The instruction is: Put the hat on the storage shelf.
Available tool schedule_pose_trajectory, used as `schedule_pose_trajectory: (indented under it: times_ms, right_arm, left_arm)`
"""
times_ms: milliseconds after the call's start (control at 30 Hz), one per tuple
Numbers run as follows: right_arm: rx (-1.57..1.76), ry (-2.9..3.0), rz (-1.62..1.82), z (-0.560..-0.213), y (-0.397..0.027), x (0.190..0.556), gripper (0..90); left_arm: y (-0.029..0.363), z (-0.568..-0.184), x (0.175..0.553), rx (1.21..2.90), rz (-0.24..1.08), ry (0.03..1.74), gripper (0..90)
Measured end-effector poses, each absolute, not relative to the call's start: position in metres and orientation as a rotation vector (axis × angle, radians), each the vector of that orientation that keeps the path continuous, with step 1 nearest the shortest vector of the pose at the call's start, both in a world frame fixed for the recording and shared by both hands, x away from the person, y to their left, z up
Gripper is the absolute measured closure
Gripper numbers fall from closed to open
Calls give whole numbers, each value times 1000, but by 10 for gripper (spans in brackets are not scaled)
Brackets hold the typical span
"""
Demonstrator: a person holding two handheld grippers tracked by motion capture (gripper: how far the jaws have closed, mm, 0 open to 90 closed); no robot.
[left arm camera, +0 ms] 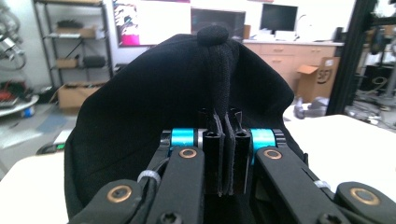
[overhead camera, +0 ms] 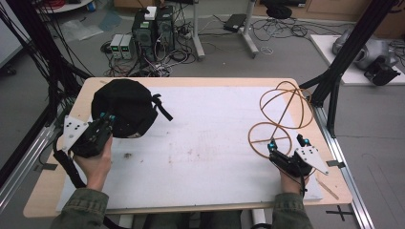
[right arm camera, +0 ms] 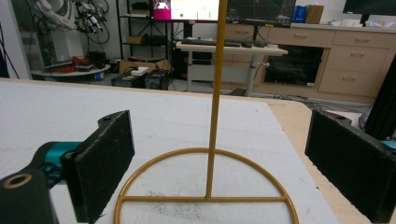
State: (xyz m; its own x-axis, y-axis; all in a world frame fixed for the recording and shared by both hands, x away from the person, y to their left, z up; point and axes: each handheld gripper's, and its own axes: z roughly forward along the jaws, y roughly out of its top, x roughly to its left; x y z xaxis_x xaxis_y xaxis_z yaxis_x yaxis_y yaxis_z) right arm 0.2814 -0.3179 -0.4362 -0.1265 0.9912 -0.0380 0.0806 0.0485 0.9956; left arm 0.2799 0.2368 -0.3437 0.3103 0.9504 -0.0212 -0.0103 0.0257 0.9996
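Black cap (overhead camera: 123,110) hangs from our left gripper (overhead camera: 108,117), whose jaws are pressed together on a fold of its fabric; in the left gripper view the pinched edge runs up between the two pads (left arm camera: 211,158) and the cap's crown spreads beyond them, with the top button (left arm camera: 212,35) straight ahead. From the high view we see the cap at the far tip of that gripper, over the near left part of the white table cover (overhead camera: 210,143), its strap (overhead camera: 161,107) trailing to the side away from our hand (overhead camera: 95,162). Our right gripper (overhead camera: 287,141) stands wide open with nothing held; its pads (right arm camera: 105,163) flank the round base of the gold wire hat stand (overhead camera: 279,121), the upright rod (right arm camera: 215,93) rising midway between them and touching neither. Stand and cap lie well apart, one before each gripper
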Motion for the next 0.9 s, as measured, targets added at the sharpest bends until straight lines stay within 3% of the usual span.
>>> schedule_pose_trajectory:
  times_ms: [533,900]
  right_arm:
    - [1155,1384,1242,-435,-314,279,72]
    - [1145,1384,1248,-434,-314,279,72]
  left_arm:
    - [202,-287,284,1216,986,747,874]
    - [174,-271,296,1184,926,662,874]
